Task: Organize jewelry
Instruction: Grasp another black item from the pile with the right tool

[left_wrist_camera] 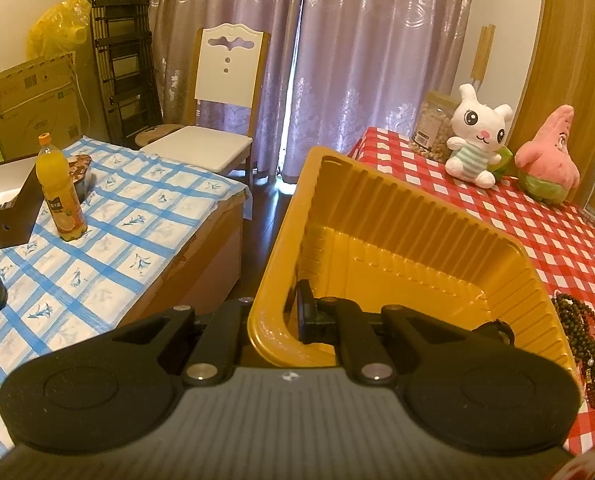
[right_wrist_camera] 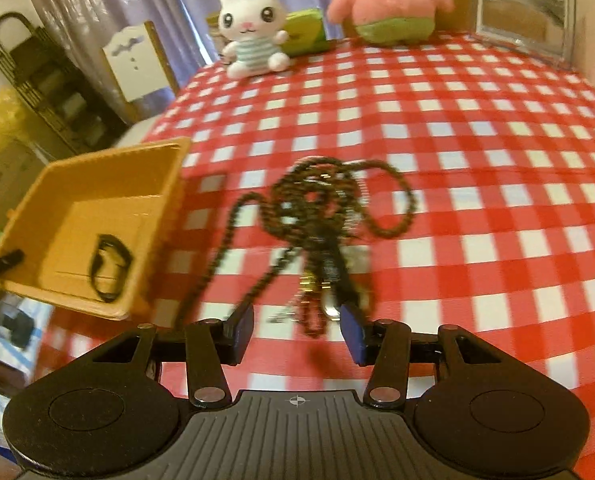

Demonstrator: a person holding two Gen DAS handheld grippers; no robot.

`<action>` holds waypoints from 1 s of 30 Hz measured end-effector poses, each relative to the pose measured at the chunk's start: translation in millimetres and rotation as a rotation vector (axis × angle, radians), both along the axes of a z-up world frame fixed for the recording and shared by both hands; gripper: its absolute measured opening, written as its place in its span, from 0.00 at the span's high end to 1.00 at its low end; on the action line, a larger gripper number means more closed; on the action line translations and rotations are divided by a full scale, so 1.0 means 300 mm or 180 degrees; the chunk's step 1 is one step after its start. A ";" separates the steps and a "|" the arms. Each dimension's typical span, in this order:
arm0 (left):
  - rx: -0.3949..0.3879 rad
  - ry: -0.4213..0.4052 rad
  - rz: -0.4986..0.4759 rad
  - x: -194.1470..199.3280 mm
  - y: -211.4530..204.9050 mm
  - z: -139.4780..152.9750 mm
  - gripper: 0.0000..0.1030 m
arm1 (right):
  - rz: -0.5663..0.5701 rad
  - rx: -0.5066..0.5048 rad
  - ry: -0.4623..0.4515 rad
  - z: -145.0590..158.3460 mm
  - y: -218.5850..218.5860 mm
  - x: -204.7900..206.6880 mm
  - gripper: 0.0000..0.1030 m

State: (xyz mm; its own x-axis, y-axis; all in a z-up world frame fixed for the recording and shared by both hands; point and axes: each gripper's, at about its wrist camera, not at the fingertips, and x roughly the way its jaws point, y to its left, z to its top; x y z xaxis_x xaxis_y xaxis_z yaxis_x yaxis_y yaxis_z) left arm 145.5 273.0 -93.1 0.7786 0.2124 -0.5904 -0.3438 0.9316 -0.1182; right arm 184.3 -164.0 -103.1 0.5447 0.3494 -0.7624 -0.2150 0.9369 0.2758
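My left tongs (left_wrist_camera: 293,316) clamp the rim of the ribbed yellow plastic tray (left_wrist_camera: 397,240), tilting it to receive jewelry, while my right tongs (right_wrist_camera: 297,330) stand apart above the tangled dark bead necklaces (right_wrist_camera: 321,208) on the red-checked counter (right_wrist_camera: 477,160).

Black linkage arms, silver rivets, grey ribbed base (crosshair mark), blue-padded jaws

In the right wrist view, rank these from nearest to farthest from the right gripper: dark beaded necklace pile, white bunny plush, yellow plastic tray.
1. Dark beaded necklace pile: just ahead of the open right gripper, on the checked cloth.
2. Yellow plastic tray: to the left, at the table edge.
3. White bunny plush: far end of the table, upper left.
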 end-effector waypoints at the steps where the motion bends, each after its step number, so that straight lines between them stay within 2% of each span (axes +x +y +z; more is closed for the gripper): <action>1: 0.0007 0.0001 0.0002 0.001 -0.003 0.001 0.92 | -0.0004 -0.0041 -0.0024 -0.002 -0.005 0.002 0.53; 9: 0.0041 0.0015 0.0028 -0.001 -0.008 0.006 0.92 | 0.0106 -0.0348 -0.0174 -0.048 -0.011 0.058 0.53; 17: 0.0052 0.0018 0.0039 -0.006 -0.013 0.011 0.92 | 0.0264 -0.0463 -0.0228 -0.084 0.028 0.107 0.55; 20: 0.0054 0.0016 0.0041 -0.009 -0.013 0.012 0.92 | 0.0318 -0.0508 -0.0223 -0.092 0.037 0.118 0.66; 22: 0.0053 0.0015 0.0040 -0.009 -0.013 0.012 0.92 | 0.0315 -0.0515 -0.0212 -0.094 0.035 0.122 0.84; 25: 0.0052 0.0017 0.0040 -0.010 -0.013 0.013 0.92 | 0.0256 -0.0452 -0.0257 -0.079 0.018 0.116 0.86; 30: 0.0050 0.0016 0.0034 -0.009 -0.014 0.012 0.92 | -0.0013 -0.0042 -0.0221 -0.032 -0.059 0.104 0.87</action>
